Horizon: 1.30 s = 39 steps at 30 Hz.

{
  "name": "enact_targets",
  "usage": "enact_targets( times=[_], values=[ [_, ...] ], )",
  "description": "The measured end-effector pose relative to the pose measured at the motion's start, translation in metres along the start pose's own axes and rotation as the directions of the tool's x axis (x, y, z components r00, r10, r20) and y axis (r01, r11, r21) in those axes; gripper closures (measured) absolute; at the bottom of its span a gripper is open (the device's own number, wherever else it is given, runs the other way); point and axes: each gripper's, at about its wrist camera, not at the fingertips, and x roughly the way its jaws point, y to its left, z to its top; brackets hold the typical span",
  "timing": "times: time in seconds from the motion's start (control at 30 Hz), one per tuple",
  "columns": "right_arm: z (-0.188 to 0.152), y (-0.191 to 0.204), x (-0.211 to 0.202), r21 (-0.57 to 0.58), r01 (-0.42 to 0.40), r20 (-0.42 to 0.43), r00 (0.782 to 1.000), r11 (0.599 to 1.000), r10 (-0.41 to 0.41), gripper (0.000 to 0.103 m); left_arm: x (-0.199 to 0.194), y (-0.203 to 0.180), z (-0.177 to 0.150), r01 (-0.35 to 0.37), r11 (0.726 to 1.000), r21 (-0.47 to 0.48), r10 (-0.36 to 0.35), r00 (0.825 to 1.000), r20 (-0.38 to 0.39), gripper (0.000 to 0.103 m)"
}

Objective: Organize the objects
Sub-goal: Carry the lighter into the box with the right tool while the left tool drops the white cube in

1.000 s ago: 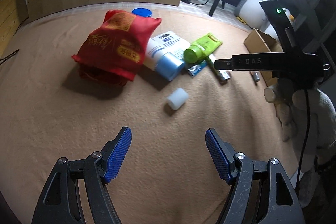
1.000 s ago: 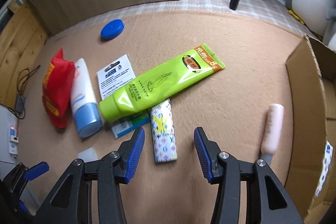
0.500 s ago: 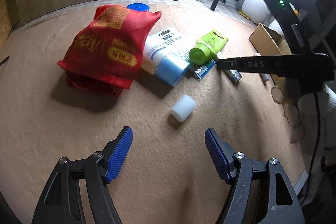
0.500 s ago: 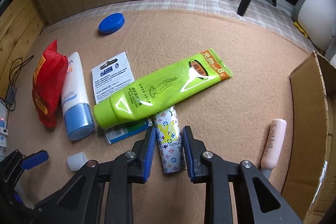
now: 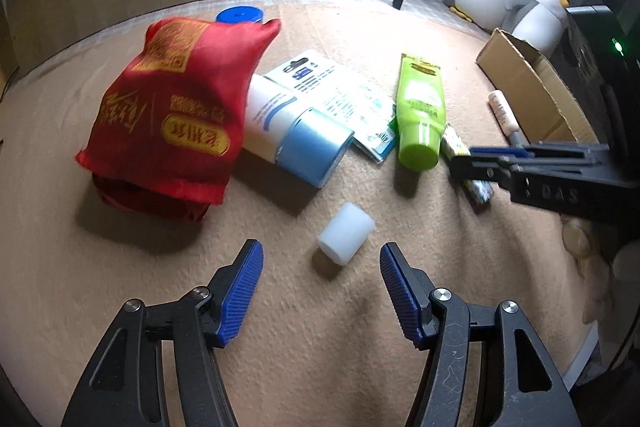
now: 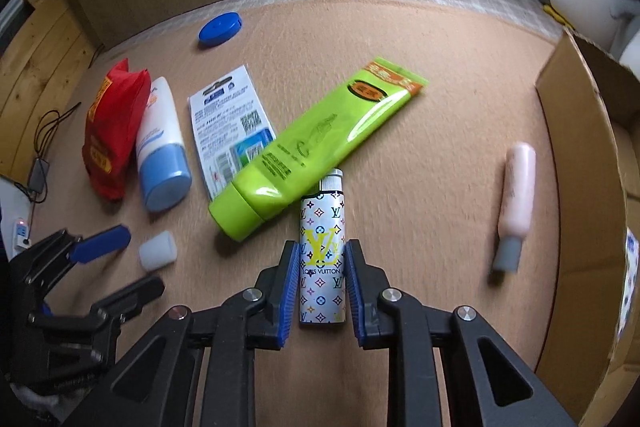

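Red pouch (image 5: 172, 115): far left on the tan surface (image 5: 80, 267), slumped against the blue-capped white tube (image 5: 296, 135); untouched.
Left claw (image 5: 320, 287): open wide, gripping nothing, low over the surface, aimed at the small white cap.
Small white cap (image 5: 346, 239): lying on its side just ahead of the left claw, between the lines of the blue pads (image 5: 240, 295), not yet touched; apart from the other things.
Printed card (image 6: 230, 119): flat, partly under the green tube.
Green tube (image 6: 316, 143): lying slantwise, cap toward the claws, resting over the top end of the patterned lighter.
Patterned lighter (image 6: 322, 247): flat on the surface, lower body between the right claw's pads.
Right claw (image 6: 322, 283): closed on the lighter, both pads against its sides.
Pink tube (image 6: 516, 195): alone, just beside the box wall.
Cardboard box (image 6: 576, 187): far right, open; likely the collecting place.
Step in hand: grasp of the lighter made, lift not yet begun; left side lining up on the cap.
Next move: draw the lighter back out from under the green tube before raising, to avoid dragging it; then carry right to the box. For the left, advance until the pads flank the cap, then close gently, since it may roll.
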Motion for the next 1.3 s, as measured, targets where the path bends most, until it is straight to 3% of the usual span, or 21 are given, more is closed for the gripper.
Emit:
enact_targets(
  times=[0.6,0.7,0.9,1.1,1.3],
  values=[
    [-0.051,-0.016,-0.022,0.065,0.008,0.015,1.0,0.998,-0.009,0.082,0.012,-0.014,0.011,0.012,0.998,0.057,-0.011,1.0,-0.009,0.052],
    [-0.052,-0.017,-0.022,0.069,0.009,0.018,1.0,0.998,-0.01,0.082,0.011,-0.015,0.011,0.02,0.998,0.066,-0.019,1.0,-0.012,0.065],
    [-0.053,-0.017,-0.022,0.069,0.009,0.019,1.0,0.998,-0.011,0.082,0.009,-0.015,0.008,0.011,0.997,0.07,-0.01,1.0,-0.008,0.08],
    [-0.053,-0.017,-0.027,0.059,0.014,0.033,0.999,0.998,-0.016,0.082,0.004,-0.016,0.006,0.013,0.998,0.056,-0.014,1.0,0.008,0.089],
    [-0.052,-0.019,-0.037,0.061,0.01,0.057,0.998,0.998,-0.013,0.082,-0.004,-0.018,0.007,0.024,0.999,0.044,-0.026,0.999,0.03,0.09]
  ],
)
